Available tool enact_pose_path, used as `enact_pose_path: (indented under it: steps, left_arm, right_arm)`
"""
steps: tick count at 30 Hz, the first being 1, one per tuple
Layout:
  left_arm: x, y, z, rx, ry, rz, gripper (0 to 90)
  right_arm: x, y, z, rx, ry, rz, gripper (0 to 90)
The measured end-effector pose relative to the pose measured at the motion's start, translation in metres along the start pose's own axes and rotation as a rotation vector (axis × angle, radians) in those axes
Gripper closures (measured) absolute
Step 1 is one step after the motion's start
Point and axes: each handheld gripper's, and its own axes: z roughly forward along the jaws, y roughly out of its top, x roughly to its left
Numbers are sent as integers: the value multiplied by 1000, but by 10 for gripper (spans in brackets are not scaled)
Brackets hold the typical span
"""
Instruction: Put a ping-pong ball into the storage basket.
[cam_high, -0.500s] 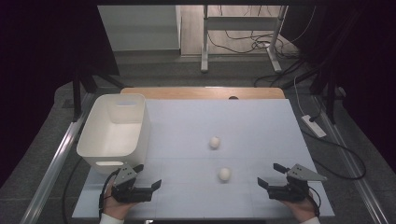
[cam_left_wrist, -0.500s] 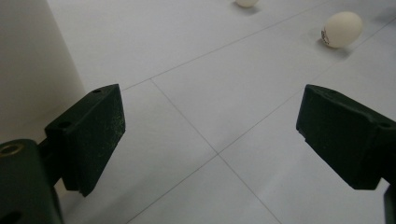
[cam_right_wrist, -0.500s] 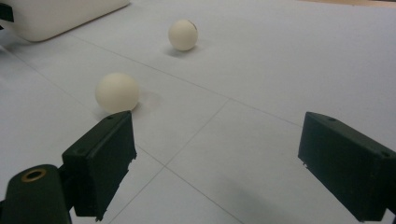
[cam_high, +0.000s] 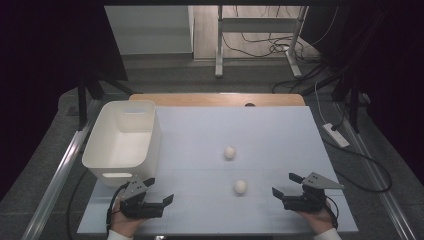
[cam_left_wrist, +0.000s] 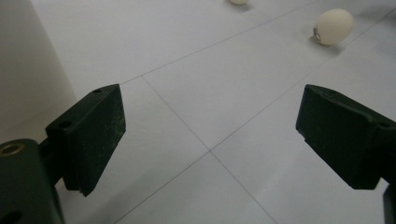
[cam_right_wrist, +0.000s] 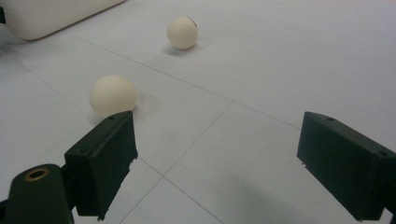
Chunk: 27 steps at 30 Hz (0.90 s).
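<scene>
- Near ball (cam_high: 240, 186): lay well right of the white bin (cam_high: 107, 175), untouched; far ball (cam_high: 229, 152) just beyond it, level with the bin's middle.
- Unchanged from half a second before: neither ball moved, so no pickup likely begun.
- Left gripper (cam_high: 160, 189): just before the bin's front corner, spread wide, empty.
- Right gripper (cam_high: 283, 184): farther right of the bin than both balls, spread wide, holding nothing.

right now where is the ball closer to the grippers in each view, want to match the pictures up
High view: the nearer ball lies low on the table, right of centre, between the two grippers.
Left gripper view: it sits in the upper right corner, far beyond the open jaws.
Right gripper view: it is at left, just above the left jaw's tip.
Shared landmark: the white bin, at left in all three views.
</scene>
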Motion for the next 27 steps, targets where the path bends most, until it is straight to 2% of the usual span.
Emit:
enact_pose_path:
  steps: [9,14,17,21,24,27]
  left_arm:
    - [-5,13,5,-17,-3,10,96]
    - [-4,13,5,-19,1,-3,97]
    - [-6,16,5,-16,14,1,97]
    - [-7,17,3,-11,26,5,99]
    - [-9,20,2,-10,38,1,99]
    - [-12,23,3,-4,47,4,99]
  right_arm:
    - [-4,-2,-4,-2,-5,18,122]
    - [-10,-4,-7,-2,-4,44,126]
    - [-12,-4,-4,9,-7,34,126]
    - [-15,-3,2,13,6,45,127]
    - [-14,-2,6,25,1,23,127]
    - [-13,-1,9,31,5,27,127]
